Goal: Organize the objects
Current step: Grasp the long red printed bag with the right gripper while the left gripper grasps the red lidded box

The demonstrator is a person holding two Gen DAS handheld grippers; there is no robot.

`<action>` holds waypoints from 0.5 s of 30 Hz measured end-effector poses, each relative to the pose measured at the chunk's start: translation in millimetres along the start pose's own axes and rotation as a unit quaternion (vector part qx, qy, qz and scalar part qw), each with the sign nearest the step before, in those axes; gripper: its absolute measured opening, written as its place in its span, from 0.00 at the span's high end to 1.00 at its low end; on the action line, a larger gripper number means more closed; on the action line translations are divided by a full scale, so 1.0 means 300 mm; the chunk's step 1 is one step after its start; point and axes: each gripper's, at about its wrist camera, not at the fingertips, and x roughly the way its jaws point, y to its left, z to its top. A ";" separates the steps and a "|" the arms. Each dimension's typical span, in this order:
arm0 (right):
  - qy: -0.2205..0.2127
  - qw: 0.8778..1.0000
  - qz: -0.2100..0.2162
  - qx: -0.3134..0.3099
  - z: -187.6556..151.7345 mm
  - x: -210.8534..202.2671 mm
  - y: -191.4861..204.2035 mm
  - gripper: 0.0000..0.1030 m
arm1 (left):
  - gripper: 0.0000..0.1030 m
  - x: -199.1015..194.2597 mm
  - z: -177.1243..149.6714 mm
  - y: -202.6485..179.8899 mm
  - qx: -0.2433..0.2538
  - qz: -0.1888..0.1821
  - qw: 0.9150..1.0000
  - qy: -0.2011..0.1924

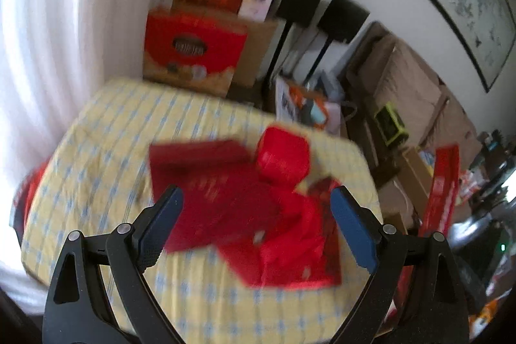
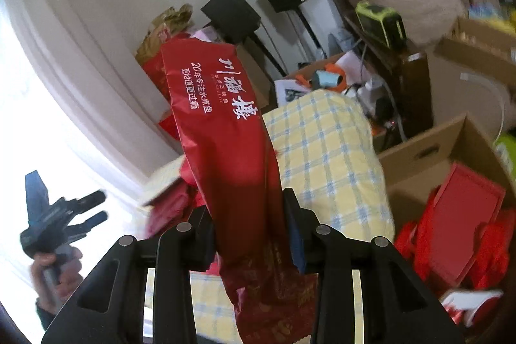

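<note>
Red packet clamped in my right gripper, left gripper spread wide over the table.

My right gripper's two fingers are pressed against either side of a long red packet, which stands up out of them and leans away toward the far wall, held clear above the yellow checked tablecloth. The packet is glossy red foil with white Chinese lettering running along its upper half, and its lower end hangs crumpled below the fingers. On my left, the fingers stand well apart with nothing between them, hovering above a blurred heap of red things on the table: a flat dark red box, a bright red tub just beyond it, and crumpled red wrapping nearest me. To the right of the table, an open cardboard box holds more red items.
</note>
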 end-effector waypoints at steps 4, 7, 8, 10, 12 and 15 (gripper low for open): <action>-0.005 1.000 -0.007 0.022 -0.008 -0.034 -0.051 0.65 | 0.06 0.089 0.085 -0.128 0.058 0.030 0.998 -0.007; -0.007 0.999 -0.009 0.031 -0.012 -0.056 -0.077 0.65 | 0.06 0.191 0.118 -0.200 0.081 0.027 0.996 0.005; -0.008 0.999 -0.010 0.035 -0.013 -0.062 -0.086 0.65 | 0.06 0.222 0.123 -0.214 0.083 0.030 0.996 0.012; -0.009 0.999 -0.018 0.040 -0.012 -0.072 -0.107 0.65 | 0.06 0.287 0.130 -0.235 0.087 0.035 0.995 0.023; -0.012 0.999 -0.022 0.045 -0.013 -0.082 -0.133 0.65 | 0.06 0.348 0.135 -0.248 0.096 0.050 0.994 0.033; -0.013 0.998 -0.029 0.052 -0.017 -0.086 -0.165 0.65 | 0.06 0.417 0.128 -0.258 0.111 0.066 0.990 0.047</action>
